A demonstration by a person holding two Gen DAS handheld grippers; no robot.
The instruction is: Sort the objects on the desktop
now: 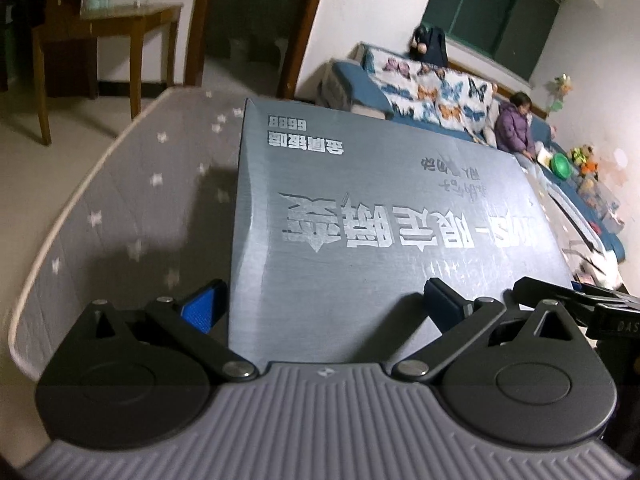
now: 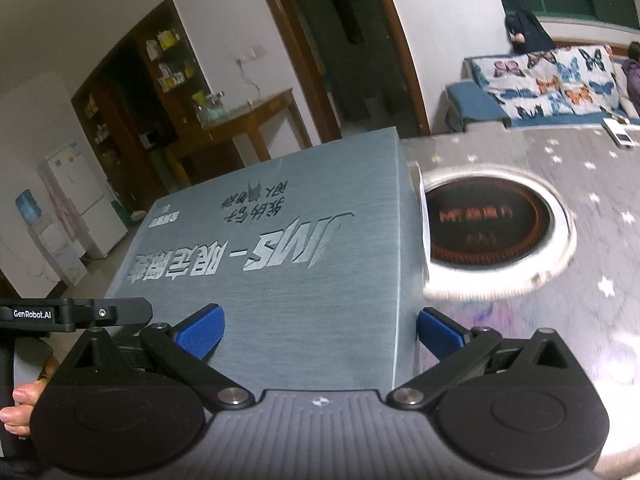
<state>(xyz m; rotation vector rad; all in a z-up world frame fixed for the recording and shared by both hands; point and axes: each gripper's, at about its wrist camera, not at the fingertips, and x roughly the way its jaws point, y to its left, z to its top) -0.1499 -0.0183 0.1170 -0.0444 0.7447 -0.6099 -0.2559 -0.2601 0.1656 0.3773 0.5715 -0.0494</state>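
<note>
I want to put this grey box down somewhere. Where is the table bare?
Bare star-patterned cloth lies left of the grey box, out to the table's rim. Right of the box is crowded: the round burner sits against it, with cloth free only beyond.

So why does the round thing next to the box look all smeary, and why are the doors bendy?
Right wrist view: the round hotplate is smeared by motion blur, while the grey box stays sharper. Both views: the fisheye lens bends the doorframe. Left wrist view: the table edge curves too.
</note>
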